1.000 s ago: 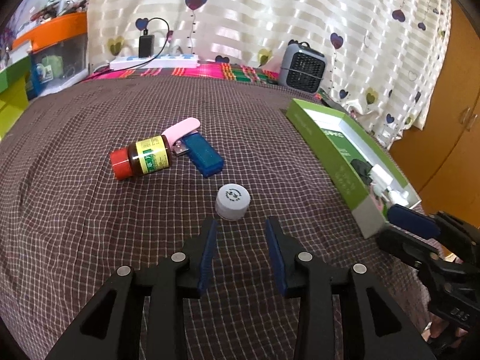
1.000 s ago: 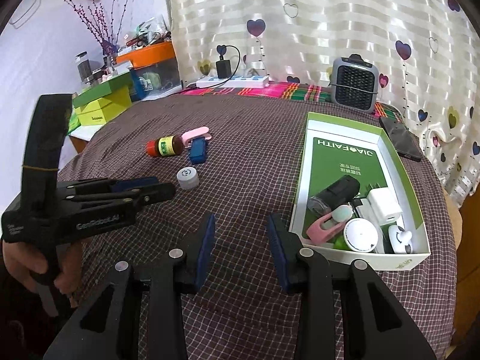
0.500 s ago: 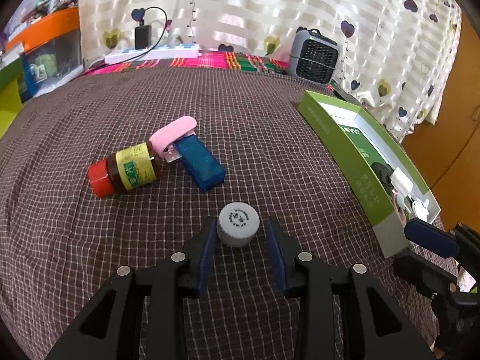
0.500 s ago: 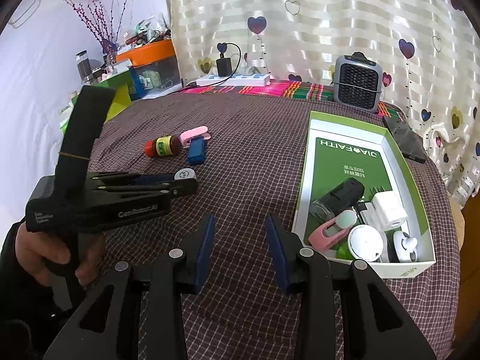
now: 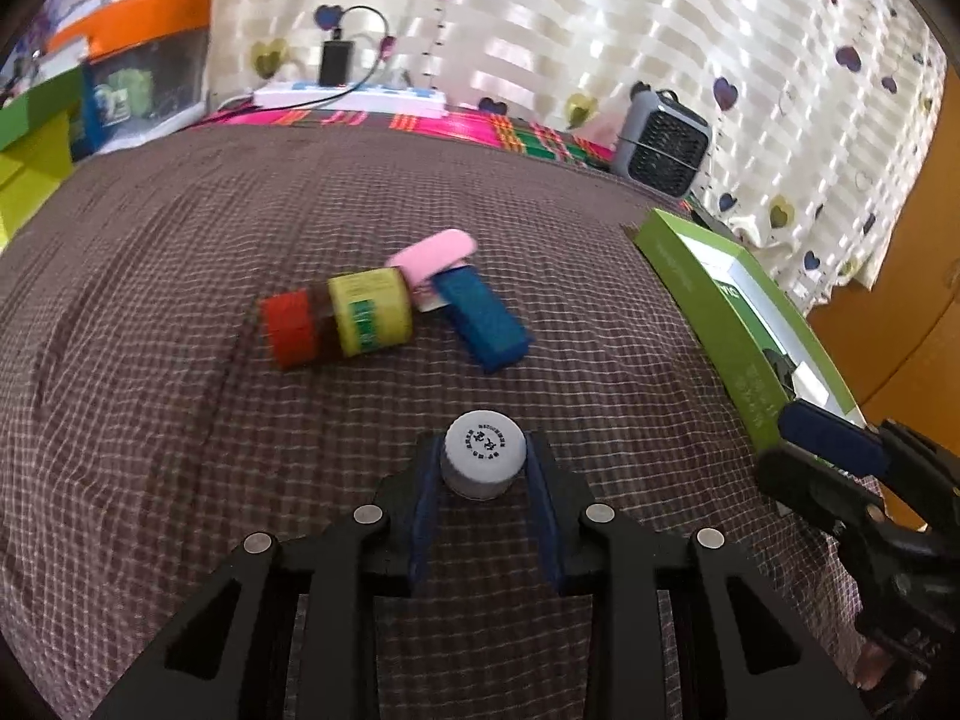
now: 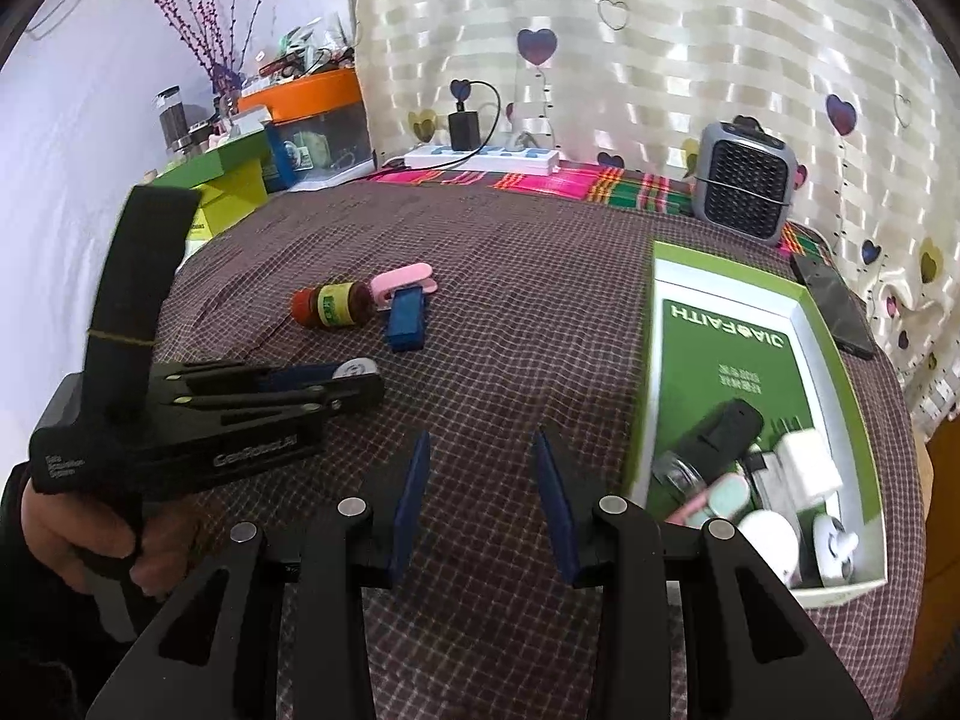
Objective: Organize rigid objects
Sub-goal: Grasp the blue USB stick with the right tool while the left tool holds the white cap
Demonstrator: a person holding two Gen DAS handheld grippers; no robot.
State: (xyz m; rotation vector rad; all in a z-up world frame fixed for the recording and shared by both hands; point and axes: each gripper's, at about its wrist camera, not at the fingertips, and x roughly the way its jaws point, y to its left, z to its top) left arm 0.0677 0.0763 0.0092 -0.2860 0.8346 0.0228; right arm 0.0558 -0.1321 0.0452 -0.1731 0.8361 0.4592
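bare checked cloth (image 6: 528, 324) between bottle cluster (image 6: 336, 305) and green box (image 6: 651, 360), box wall blocks the right

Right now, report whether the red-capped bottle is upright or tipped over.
Tipped over. The red-capped bottle lies on its side on the checked cloth, cap pointing left in the left wrist view, its base end against the pink clip.

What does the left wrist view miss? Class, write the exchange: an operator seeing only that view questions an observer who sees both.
Operator: The left tongs have just been closing on the white cap. What lies in the green box?
Observer: A black cylinder and a white charger block, among other things, at its near end.
Operator: Are the right tongs carrying anything?
Observer: No, they are open with nothing between them.
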